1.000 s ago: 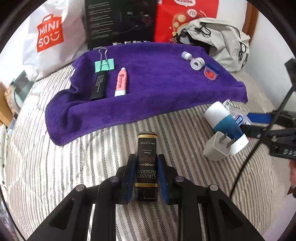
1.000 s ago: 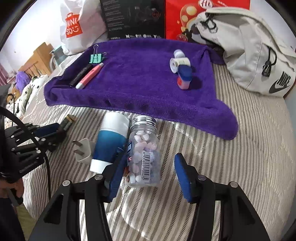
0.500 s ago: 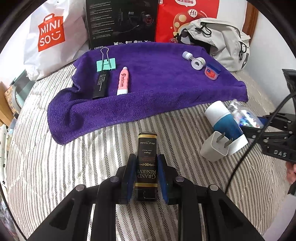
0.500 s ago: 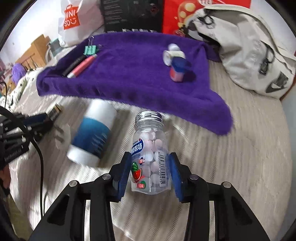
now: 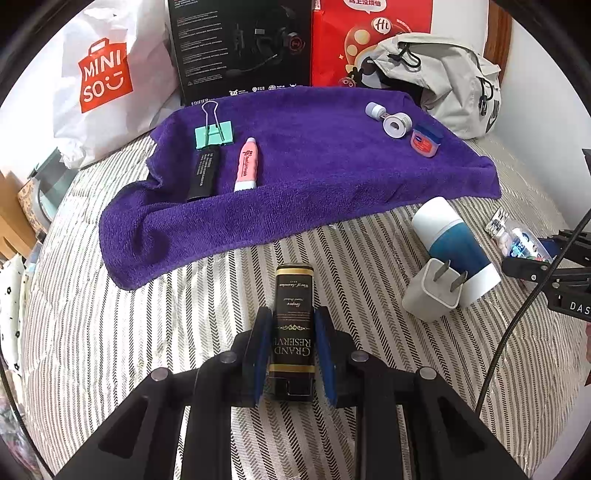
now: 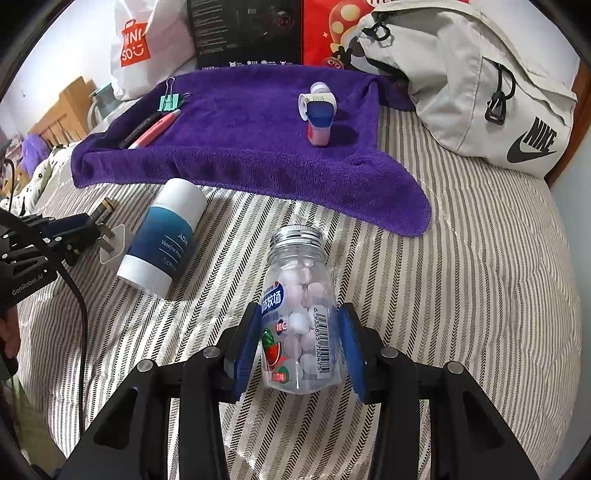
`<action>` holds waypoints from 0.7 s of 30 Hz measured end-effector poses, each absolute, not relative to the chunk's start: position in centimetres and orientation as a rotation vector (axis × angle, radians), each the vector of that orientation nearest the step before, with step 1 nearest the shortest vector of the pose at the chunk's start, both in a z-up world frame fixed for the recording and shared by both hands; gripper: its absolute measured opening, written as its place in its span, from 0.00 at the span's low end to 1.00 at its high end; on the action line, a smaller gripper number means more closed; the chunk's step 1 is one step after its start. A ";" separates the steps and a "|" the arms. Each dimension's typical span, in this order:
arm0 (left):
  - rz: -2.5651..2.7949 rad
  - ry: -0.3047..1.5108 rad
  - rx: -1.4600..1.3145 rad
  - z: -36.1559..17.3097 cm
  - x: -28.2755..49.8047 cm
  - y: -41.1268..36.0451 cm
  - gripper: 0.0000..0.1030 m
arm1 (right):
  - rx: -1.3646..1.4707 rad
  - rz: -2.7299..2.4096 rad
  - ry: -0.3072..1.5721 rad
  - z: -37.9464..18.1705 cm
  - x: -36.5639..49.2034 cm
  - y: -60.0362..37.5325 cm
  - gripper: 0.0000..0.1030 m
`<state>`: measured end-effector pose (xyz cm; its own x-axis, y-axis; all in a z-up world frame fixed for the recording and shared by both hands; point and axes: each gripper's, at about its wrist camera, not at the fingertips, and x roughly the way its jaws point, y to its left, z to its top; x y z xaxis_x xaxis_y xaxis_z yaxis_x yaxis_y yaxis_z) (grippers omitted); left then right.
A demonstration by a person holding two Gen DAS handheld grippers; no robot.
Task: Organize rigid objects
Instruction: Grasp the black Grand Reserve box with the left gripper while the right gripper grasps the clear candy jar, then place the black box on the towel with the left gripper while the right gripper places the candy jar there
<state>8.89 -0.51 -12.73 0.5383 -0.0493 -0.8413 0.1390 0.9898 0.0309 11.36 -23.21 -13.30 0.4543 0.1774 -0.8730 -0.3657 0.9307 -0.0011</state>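
My left gripper (image 5: 293,339) is shut on a black and gold box (image 5: 293,317) labelled Grand Reserve, held just over the striped bedding. My right gripper (image 6: 301,345) is shut on a clear candy bottle (image 6: 299,314) with a silver cap, lifted off the bed. A purple towel (image 5: 314,177) lies spread beyond both. On it rest a green binder clip (image 5: 213,134), a black tube (image 5: 203,173), a pink tube (image 5: 248,164), a white tape roll (image 5: 395,125) and a small blue-lidded jar (image 5: 425,139).
A blue and white bottle (image 5: 454,247) lies on the bedding beside a white charger plug (image 5: 434,291). Behind the towel stand a white shopping bag (image 5: 107,77), a black box (image 5: 240,44), a red bag (image 5: 369,33) and a grey backpack (image 6: 480,81).
My right gripper closed on the candy bottle and lifted it off the bed, away from the blue and white bottle. My left gripper keeps holding the black box, nearly still.
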 end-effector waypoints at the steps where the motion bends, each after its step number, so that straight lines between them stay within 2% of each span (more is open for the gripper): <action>1: -0.112 0.996 0.103 -12.7 8.9 -0.6 0.23 | -0.197 0.338 1.043 -13.3 11.3 -23.3 0.42; 21: -0.122 1.017 0.011 -10.6 8.2 1.3 0.22 | -0.117 0.406 1.074 -12.1 10.3 -25.3 0.39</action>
